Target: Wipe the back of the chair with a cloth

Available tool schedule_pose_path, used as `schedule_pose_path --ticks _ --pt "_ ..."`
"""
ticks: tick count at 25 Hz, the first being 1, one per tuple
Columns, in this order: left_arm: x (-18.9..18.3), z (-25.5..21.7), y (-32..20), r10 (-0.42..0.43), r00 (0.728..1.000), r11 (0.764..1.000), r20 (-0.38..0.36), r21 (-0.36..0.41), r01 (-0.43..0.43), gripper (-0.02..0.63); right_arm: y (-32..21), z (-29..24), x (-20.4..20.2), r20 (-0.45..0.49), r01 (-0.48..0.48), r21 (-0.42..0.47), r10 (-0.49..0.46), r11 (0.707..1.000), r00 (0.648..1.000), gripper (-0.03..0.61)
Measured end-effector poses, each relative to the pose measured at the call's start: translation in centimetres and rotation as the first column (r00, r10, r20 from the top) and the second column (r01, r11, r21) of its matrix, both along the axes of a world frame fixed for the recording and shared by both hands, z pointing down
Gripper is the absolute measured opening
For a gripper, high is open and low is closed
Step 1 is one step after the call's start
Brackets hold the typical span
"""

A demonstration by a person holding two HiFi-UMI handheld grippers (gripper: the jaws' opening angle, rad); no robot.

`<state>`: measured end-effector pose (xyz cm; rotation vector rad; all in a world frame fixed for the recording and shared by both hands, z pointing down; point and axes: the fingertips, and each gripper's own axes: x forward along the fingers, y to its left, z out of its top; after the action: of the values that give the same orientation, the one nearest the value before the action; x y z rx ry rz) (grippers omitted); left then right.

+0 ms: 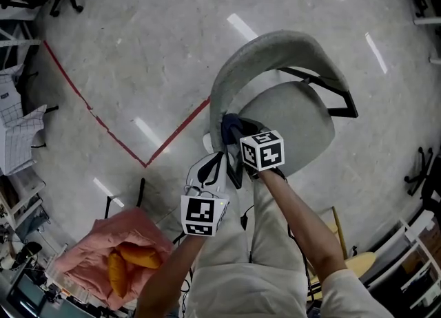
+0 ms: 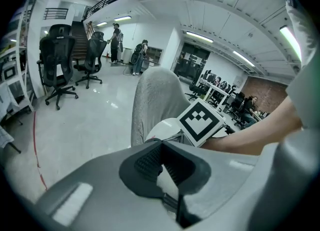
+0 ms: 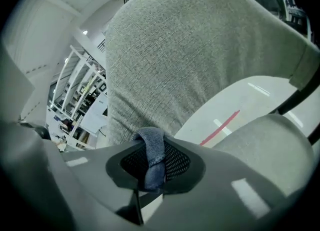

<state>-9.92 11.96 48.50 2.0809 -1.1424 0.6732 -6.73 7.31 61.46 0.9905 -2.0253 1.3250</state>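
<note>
Grey woven-fabric curved chair back above a padded grey seat, seen from overhead. Chair base hidden under the seat, only the black armrest bars showing at the right. In the right gripper view, filling most of the frame, upper edge cut off.

Dark blue cloth at the inner face of the back's left end, mostly covered there by the right gripper and its white marker cube. In the right gripper view only one folded band of it showing, pinched between the two black ribbed pads. Upper fold just before the grey fabric; touching or slightly apart, hard to tell.

Left gripper just beside the right one, lower in the head view, not on the cloth. In its own view, ribbed pads pressed together at the tips, holding nothing. Beyond them the upright edge of the back, then the other gripper's cube on a bare forearm.

Both arms reaching forward and down from the body over light beige trousers, the right stretched further toward the chair, the left bent closer in. Hands themselves hidden under the cubes.

On the pale floor, a red tape line. At lower left a pink bundle with orange pieces, hard to identify.
</note>
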Motion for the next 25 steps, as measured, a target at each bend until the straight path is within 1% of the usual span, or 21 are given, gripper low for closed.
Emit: schedule_pose_path --ticks 5,10,16,20,25 --pt "0.7 -0.3 -1.3 0.003 1.000 1.000 -0.003 0.011 -0.003 0.002 -2.0 0.1 0.8 0.020 -0.079 -0.019 0.080 0.997 0.997 0.078" --pt "1.1 -0.1 -1.9 0.011 1.000 1.000 0.000 0.002 -0.011 0.002 -4.1 -0.1 1.6 0.014 -0.119 -0.022 0.119 0.993 0.993 0.078" --pt "1.3 -0.3 -3.2 0.018 1.000 1.000 0.008 0.007 -0.018 0.002 -6.5 0.1 3.0 0.026 -0.208 -0.058 0.210 0.976 0.977 0.078" --pt "1.7 0.2 -3.6 0.026 1.000 1.000 0.011 -0.011 -0.026 0.002 -8.0 0.0 3.7 0.025 -0.229 -0.068 0.231 0.971 0.973 0.078" --pt "3.0 0.1 -4.6 0.037 0.999 0.999 0.005 0.000 -0.037 0.002 -9.6 0.1 5.2 0.027 -0.262 -0.080 0.264 0.962 0.964 0.078"
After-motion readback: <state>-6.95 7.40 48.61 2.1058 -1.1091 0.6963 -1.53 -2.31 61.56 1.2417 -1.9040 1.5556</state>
